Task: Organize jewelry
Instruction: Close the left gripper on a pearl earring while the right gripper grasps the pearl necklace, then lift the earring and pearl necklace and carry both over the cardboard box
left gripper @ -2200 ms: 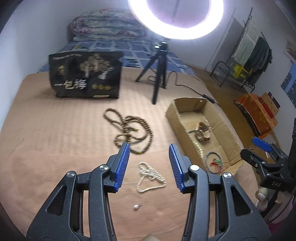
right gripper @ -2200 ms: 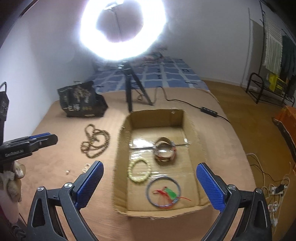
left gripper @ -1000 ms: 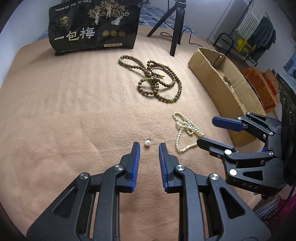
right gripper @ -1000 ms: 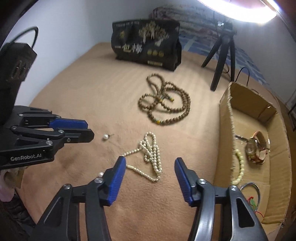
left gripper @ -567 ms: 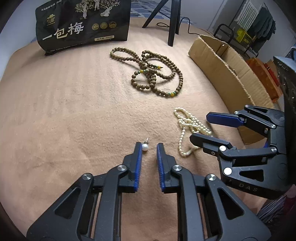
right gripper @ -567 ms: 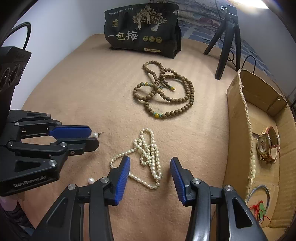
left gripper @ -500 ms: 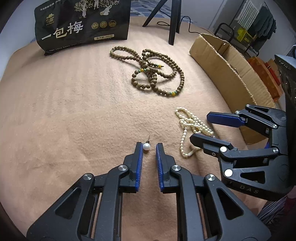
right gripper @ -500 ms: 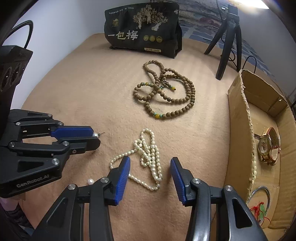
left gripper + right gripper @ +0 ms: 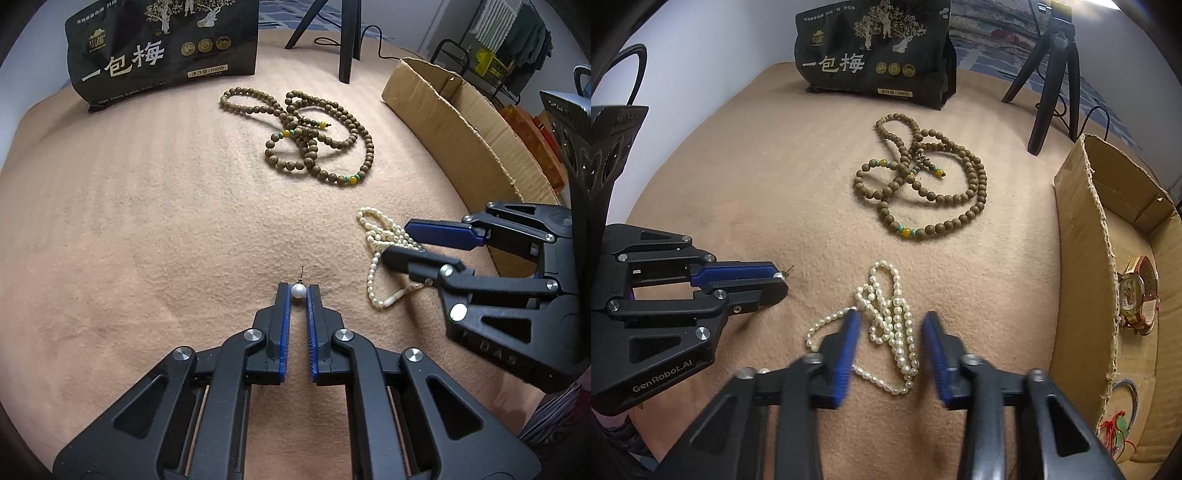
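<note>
Wooden beads [image 9: 314, 142] lie beyond; cardboard box [image 9: 1108, 258] flanks.

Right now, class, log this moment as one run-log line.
left gripper: shut on small white pearl earring | right gripper: closing around white pearl necklace | brown cardboard box: beside

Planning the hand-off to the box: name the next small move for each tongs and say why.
Probably lift the left tongs straight up: they are already shut on the pearl earring. The right tongs are closing around the pearl necklace on the blanket, so finish that pinch before carrying to the cardboard box.
</note>
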`<state>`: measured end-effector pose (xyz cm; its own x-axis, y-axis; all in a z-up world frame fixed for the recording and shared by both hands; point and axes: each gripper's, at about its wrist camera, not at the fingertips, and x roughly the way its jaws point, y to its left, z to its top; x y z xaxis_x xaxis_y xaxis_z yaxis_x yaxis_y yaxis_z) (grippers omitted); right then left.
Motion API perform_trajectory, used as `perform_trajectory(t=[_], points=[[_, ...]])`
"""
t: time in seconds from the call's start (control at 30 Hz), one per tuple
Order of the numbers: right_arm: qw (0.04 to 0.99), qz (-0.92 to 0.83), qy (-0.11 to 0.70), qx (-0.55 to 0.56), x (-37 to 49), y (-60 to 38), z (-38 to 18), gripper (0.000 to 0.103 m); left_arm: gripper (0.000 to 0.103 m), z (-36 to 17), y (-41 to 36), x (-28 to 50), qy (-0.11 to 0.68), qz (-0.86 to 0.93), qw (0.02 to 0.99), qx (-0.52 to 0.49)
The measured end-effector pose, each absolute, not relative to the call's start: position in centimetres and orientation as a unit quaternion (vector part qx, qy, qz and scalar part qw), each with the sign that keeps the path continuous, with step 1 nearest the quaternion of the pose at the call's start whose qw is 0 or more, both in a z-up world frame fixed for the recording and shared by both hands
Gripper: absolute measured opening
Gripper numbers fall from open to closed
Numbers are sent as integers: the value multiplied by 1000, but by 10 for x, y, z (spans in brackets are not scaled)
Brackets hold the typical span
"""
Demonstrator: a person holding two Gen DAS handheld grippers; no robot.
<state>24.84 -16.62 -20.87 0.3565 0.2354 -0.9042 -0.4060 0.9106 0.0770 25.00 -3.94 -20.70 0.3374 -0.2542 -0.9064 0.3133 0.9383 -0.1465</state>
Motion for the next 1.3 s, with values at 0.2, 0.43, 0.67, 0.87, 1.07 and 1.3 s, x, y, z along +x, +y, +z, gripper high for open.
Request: perform_trajectory(t=[0.2, 0.43, 0.67, 0.87, 1.07, 1.3], points=[[824, 193, 528, -70, 248, -169, -206, 8, 6, -202, -37, 248, 545, -170, 821, 25], [838, 200, 505, -40, 248, -174, -184, 1, 6, -186, -28, 245, 529, -160, 833, 11], [851, 203, 484, -13, 248, -182, -164, 1, 6, -165, -25, 240, 509, -161, 846, 2], [862, 201, 466, 12, 247, -190, -148, 1, 6, -151, -27, 235, 497, -168, 851, -4], [879, 214, 424, 32, 238, -195, -109, 1, 6, -132, -30, 231, 480, -175, 860, -13], [897, 215, 383, 45, 224, -204, -71, 1, 6, -116, -38, 224, 464, -185, 866, -19]])
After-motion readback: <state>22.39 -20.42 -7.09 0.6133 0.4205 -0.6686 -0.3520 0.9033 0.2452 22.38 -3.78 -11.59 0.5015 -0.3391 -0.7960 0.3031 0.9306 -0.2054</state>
